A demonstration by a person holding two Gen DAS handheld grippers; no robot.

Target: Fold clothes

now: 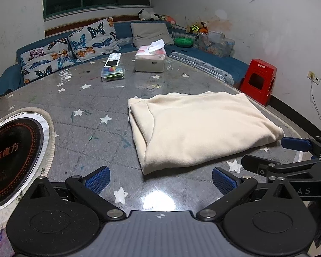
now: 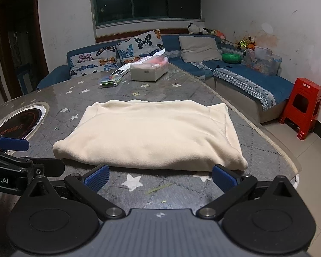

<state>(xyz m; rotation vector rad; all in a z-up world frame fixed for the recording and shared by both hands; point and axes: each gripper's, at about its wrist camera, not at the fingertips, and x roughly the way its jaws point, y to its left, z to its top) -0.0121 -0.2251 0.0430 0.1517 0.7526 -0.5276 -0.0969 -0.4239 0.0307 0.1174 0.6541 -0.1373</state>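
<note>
A folded cream garment lies flat on the counter — nothing grips it. Left gripper and right gripper hover just near of it, fingers spread wide — empty.

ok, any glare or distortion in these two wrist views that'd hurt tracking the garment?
Left wrist: ceiling light glares off the glossy table just ahead of the open left gripper; the cream garment is matte and evenly lit. Right wrist: no glare near the open right gripper, garment sharp. Both: heavy fisheye bending, dark corners.
</note>
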